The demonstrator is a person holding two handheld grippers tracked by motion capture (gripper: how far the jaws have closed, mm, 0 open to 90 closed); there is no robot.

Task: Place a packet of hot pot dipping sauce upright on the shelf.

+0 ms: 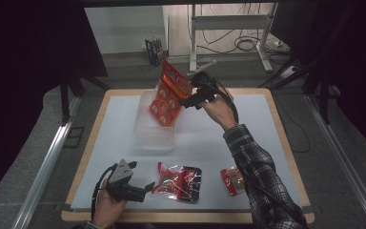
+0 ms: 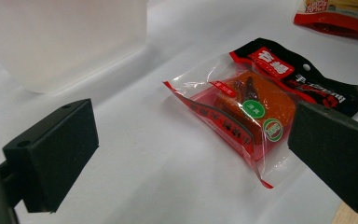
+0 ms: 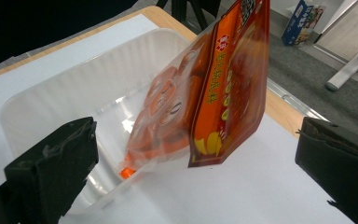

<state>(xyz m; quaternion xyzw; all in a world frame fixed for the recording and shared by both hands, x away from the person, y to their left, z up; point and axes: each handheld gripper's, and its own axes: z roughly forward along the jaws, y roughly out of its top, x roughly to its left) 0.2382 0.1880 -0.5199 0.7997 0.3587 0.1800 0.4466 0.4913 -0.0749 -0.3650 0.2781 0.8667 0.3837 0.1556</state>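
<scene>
An orange snack bag (image 1: 169, 93) stands tilted over the clear plastic container (image 1: 145, 136), its lower end inside at the near rim. In the right gripper view the bag (image 3: 214, 93) hangs ahead of my right gripper (image 3: 200, 156), whose jaws are spread wide and do not touch it. In the high view my right gripper (image 1: 189, 101) sits just right of the bag. My left gripper (image 1: 145, 187) is open near the table's front edge and points at a clear red-edged packet (image 2: 247, 112) that lies just ahead of its jaws (image 1: 168, 180).
A black packet (image 1: 191, 183) lies partly under the red-edged one. A small red packet (image 1: 232, 181) rests to its right by the sleeve. The container's wall (image 2: 65, 42) stands close behind the left gripper. The white mat (image 1: 114, 143) covers the wooden table.
</scene>
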